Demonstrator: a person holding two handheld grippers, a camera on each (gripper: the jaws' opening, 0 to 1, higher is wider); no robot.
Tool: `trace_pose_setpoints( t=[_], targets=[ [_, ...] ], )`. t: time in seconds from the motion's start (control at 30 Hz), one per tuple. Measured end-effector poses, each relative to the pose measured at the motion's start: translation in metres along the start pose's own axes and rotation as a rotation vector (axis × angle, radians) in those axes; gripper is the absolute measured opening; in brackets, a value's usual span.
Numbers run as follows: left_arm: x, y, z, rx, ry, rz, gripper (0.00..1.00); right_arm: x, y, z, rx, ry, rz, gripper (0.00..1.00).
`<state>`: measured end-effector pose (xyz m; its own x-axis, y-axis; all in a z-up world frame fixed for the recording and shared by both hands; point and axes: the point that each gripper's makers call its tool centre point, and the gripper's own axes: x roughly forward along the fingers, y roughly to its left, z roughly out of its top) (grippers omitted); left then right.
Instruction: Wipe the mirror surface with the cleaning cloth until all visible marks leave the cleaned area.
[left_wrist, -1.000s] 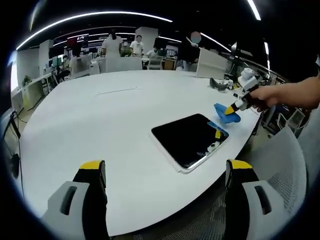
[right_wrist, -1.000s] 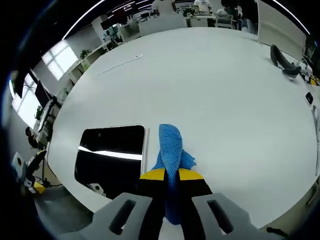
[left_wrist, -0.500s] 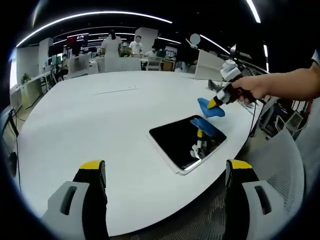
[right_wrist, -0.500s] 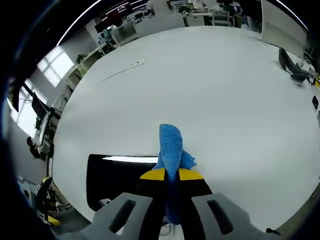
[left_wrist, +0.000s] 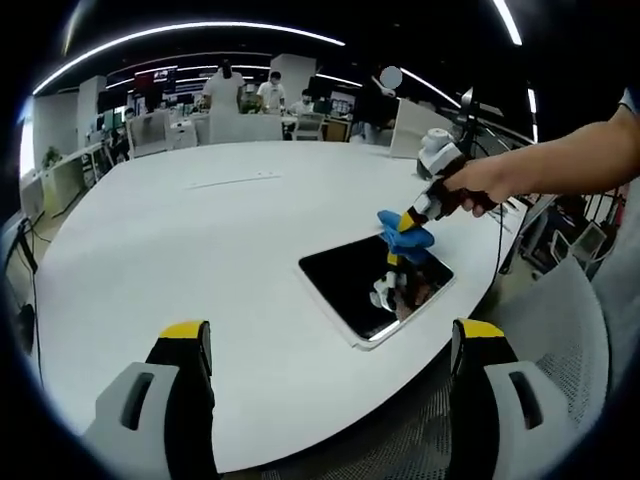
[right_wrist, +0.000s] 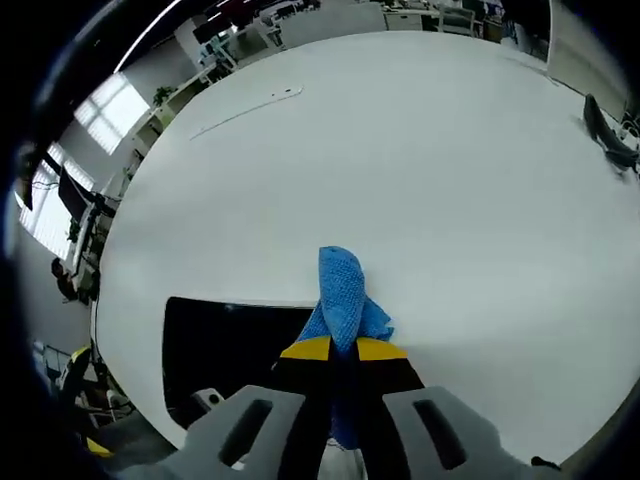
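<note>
The white table carries the mirror, lying flat right of centre in the left gripper view near the table's lower-right edge; it is judged rigid, smooth, breakable and best left unlifted and only wiped. The cleaning cloth, judged soft, light and limp, is clamped between the closed jaws of the right gripper at lower centre of the right gripper view, its free end bunched past the tips at the mirror's upper-right edge, contact not discernible. The left gripper is seen with jaws wide apart and nothing held, low in the frame, well apart from the mirror.
</note>
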<state>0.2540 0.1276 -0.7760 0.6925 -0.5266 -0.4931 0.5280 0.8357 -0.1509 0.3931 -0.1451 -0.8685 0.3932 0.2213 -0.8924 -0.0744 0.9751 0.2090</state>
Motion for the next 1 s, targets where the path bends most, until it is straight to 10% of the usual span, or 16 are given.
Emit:
trace_pose_setpoints(
  t=[1.0],
  targets=[
    [-0.002,-0.001,0.0,-0.003,-0.005,0.001,0.99,0.022,0.105,-0.004,-0.092,0.05,0.098,0.01]
  ],
)
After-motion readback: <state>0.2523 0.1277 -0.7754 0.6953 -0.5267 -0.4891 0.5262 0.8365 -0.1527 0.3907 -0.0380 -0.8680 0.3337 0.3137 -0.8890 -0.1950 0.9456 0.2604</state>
